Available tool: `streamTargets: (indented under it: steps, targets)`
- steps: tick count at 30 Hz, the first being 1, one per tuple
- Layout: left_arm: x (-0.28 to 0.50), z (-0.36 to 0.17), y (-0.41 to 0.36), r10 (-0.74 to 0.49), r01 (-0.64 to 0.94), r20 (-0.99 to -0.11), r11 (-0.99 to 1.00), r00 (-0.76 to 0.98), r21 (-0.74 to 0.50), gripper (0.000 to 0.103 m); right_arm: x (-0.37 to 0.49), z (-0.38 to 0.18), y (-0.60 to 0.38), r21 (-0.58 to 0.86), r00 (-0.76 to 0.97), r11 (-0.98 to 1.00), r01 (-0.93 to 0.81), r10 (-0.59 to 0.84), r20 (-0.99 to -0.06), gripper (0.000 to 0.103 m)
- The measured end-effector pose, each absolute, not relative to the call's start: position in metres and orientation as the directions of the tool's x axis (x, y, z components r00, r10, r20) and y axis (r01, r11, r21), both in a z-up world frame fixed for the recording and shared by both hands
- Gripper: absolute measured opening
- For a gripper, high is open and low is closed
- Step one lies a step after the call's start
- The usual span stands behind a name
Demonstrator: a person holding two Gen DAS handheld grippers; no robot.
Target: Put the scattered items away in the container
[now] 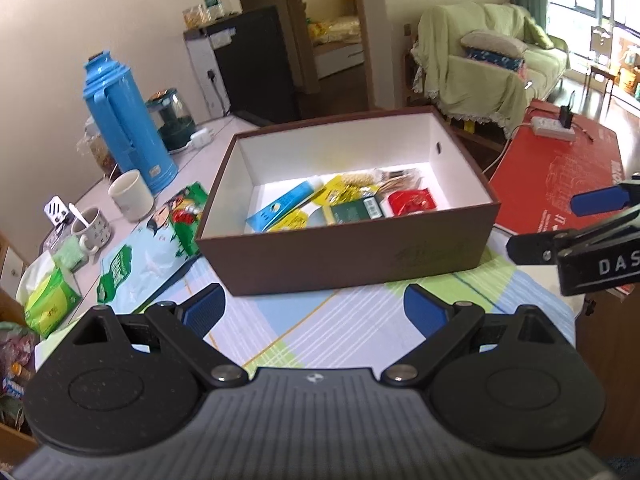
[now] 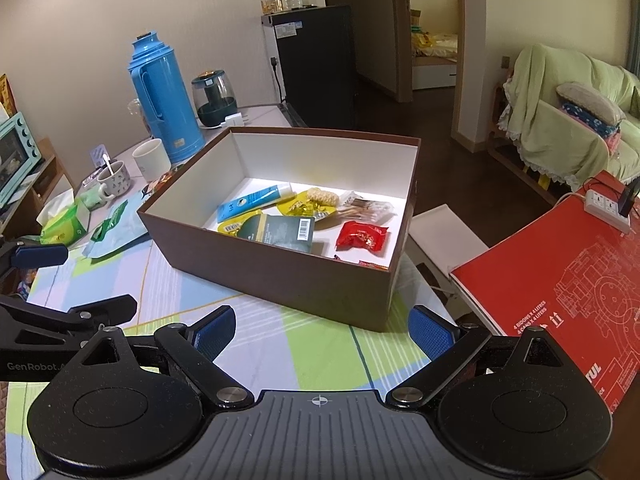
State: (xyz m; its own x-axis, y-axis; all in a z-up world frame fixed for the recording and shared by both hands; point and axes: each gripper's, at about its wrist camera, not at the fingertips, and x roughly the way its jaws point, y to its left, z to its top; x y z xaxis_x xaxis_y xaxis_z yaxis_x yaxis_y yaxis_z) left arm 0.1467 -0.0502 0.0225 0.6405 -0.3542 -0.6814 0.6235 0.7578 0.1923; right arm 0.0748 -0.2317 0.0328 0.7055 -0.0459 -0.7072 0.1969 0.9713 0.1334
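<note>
With the blue tube [image 2: 253,203], red sachet [image 2: 362,236] and other small packets already lying inside the brown cardboard box [image 2: 276,272] on the bench, the tidying looks nearly done; the green-and-white snack bags [image 1: 136,256] beside its left wall may remain. Both the left gripper [image 1: 314,312] and right gripper [image 2: 320,330] hover before the box, jaws wide and empty. Open checked cloth [image 2: 260,344] gives approach room.

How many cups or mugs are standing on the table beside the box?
2. A plain white cup stands next to the blue thermos; a patterned mug with a spoon in it sits just left of it. Clutter may hide others.
</note>
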Motion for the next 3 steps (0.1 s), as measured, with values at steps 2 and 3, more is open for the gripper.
streamTargets:
  steps: [2, 3]
  targets:
    - [0.1425, 0.0249, -0.0511, -0.363, 0.627, -0.67, 0.753, 0.648, 0.198, 0.094, 0.0713, 0.0339, -0.2313, 0.133, 0.708, 0.971, 0.198, -0.048, -0.704, 0.096]
    - [0.1407, 0.026, -0.0517, -0.367, 0.629, -0.666, 0.751, 0.65, 0.2, 0.094, 0.0696, 0.0345, -0.2311, 0.132, 0.71, 0.971, 0.199, -0.05, -0.703, 0.096]
